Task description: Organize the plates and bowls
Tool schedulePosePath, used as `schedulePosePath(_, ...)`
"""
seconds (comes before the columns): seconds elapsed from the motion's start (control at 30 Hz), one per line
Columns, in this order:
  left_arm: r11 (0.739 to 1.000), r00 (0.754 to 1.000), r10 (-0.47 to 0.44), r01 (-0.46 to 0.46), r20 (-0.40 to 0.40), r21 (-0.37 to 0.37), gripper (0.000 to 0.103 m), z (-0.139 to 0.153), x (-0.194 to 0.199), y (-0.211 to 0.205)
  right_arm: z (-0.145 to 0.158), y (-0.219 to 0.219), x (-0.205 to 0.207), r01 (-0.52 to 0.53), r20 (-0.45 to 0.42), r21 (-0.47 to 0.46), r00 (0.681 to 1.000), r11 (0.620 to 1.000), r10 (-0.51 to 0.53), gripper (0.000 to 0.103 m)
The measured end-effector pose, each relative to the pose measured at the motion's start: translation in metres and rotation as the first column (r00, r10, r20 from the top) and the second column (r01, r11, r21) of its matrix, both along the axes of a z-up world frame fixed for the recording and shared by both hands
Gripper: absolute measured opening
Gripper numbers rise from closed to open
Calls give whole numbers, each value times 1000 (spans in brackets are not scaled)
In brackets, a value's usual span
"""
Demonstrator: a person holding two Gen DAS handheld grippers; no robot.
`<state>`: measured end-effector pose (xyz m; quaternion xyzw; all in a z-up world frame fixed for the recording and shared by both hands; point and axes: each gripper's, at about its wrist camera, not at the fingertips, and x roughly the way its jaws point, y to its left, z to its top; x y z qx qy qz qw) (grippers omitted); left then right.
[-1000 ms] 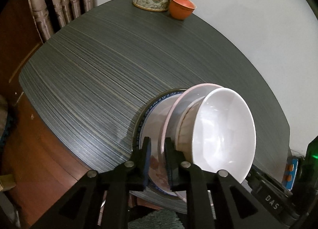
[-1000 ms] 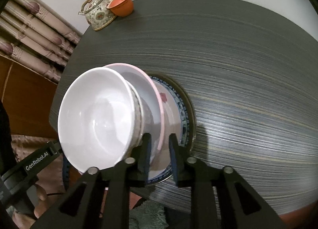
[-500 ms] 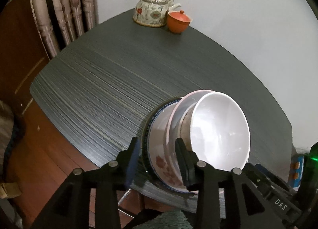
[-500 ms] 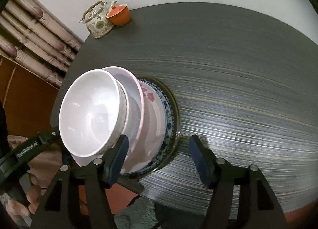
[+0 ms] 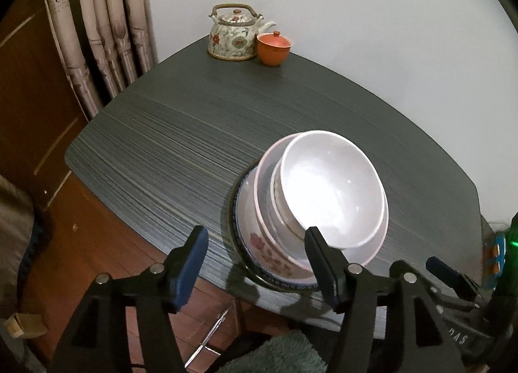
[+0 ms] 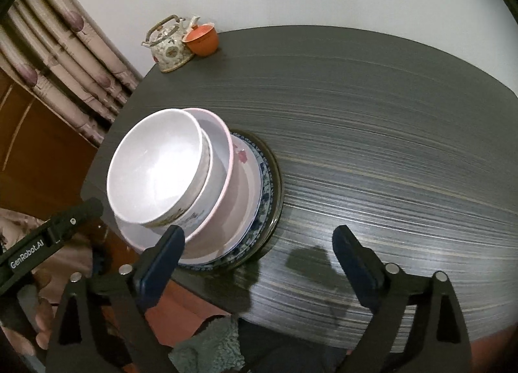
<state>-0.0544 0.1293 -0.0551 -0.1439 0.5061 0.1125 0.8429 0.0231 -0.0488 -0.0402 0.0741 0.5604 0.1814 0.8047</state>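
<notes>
Dark striped surface (image 5: 181,159) carries the finished stack (image 5: 310,211) — 2 bowls on plates, near the front edge. Both the left gripper (image 5: 254,263) and right gripper (image 6: 259,253) have just been opening, fingers spread, nothing between them — the release step looks done; next, back away cleanly.
</notes>
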Motion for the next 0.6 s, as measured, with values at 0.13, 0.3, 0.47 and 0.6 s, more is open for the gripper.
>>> schedulePosePath(0.13, 1000, 1000, -23, 23, -2, 19, 64, -2, -5, -13, 1, 4, -13, -20, 13, -2, 1000, 1000, 20, 101)
schedulePosePath(0.3, 997, 998, -62, 62, 3, 37, 64, -1, -8, -30, 3, 9, -28, -46, 32, -12, 998, 999, 46, 102)
schedulePosePath(0.47, 995, 997, -76, 75, 18, 60, 64, 4, -11, -40, 5, 8, -39, -47, 61, -40, 997, 998, 50, 102)
schedulePosePath(0.6, 994, 996, -82, 81, 15, 69, 64, 4, -12, -45, 6, 4, -45, -41, 73, -57, 996, 998, 45, 102)
